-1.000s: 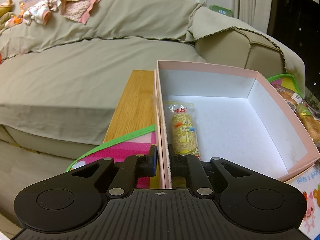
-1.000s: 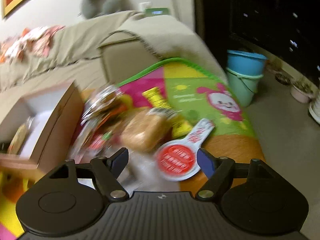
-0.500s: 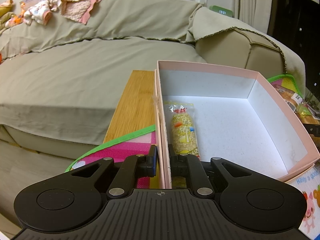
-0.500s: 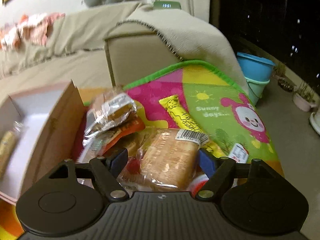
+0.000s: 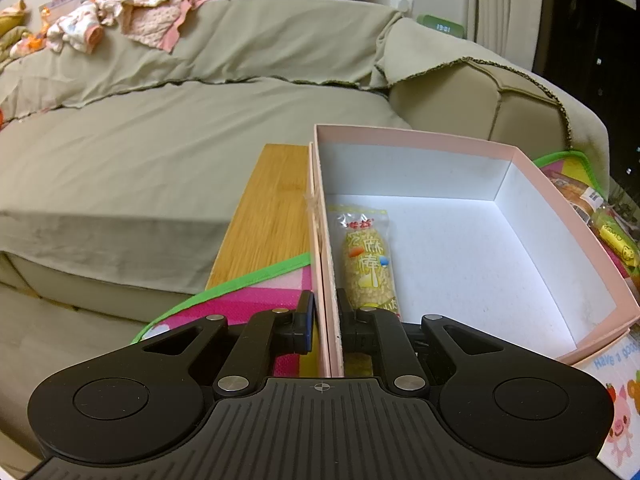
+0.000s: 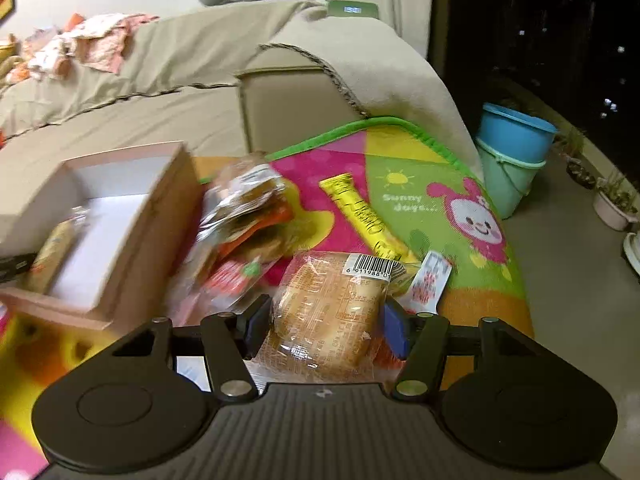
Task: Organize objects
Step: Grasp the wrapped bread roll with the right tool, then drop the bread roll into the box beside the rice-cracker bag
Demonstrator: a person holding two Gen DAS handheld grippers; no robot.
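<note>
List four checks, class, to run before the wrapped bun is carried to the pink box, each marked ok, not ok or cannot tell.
1. Left hand-held gripper clamped on the pink box wall: ok.
2. Right hand-held gripper jaws, just closing, flank the wrapped bun; firm pinch: cannot tell.
3. Free floor in the box beside the sesame bar: ok.
4. Bun clear of the snack pile and yellow stick packet: cannot tell, wrappers overlap.

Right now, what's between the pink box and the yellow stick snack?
In the right wrist view, a heap of shiny snack packets lies between the pink box and the yellow stick snack.
</note>
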